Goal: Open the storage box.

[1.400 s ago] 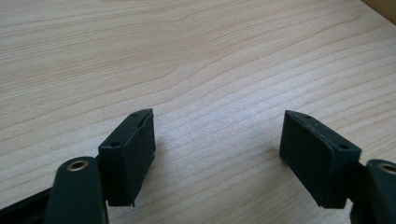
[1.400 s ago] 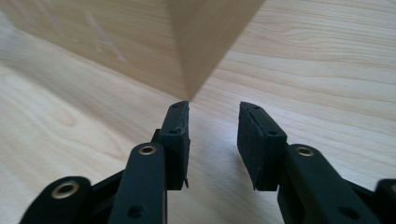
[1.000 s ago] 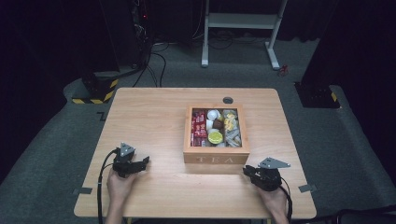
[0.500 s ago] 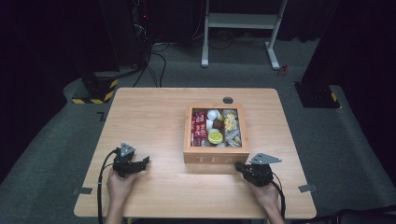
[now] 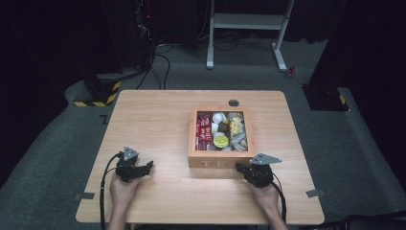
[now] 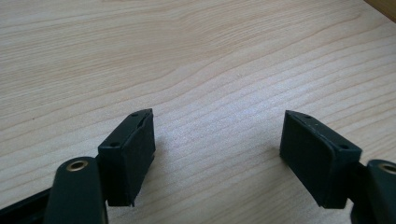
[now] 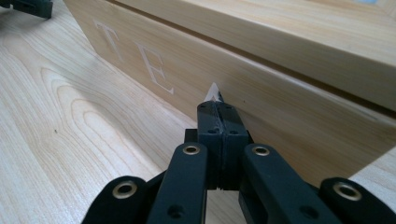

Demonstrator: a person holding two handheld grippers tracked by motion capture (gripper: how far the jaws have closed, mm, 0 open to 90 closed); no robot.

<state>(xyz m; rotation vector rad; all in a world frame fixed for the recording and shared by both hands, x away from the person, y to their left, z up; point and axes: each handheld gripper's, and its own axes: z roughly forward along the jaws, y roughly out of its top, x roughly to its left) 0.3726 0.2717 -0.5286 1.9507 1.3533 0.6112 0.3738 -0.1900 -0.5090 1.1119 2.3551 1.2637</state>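
An open wooden tea box (image 5: pixel 219 158) stands right of the table's middle, with red packets, white cups and other small sachets in its compartments. My right gripper (image 5: pixel 240 168) is at its front right corner. In the right gripper view the jaws (image 7: pixel 219 110) are pressed together, having just closed with nothing between them. Their tips sit right at the box's front wall (image 7: pixel 289 88), beside the engraved letters; whether they touch it I cannot tell. My left gripper (image 5: pixel 149 166) rests low over bare wood at the front left, its jaws (image 6: pixel 217 140) wide open and empty.
A small dark round object (image 5: pixel 233 102) lies on the table (image 5: pixel 153 120) just behind the box. Bare wood stretches across the left half and along the front edge. The floor beyond holds a white stand and cables.
My right gripper has slid left along the front of the table to the box's front wall, and its jaws have closed. The left gripper has stayed where it was.
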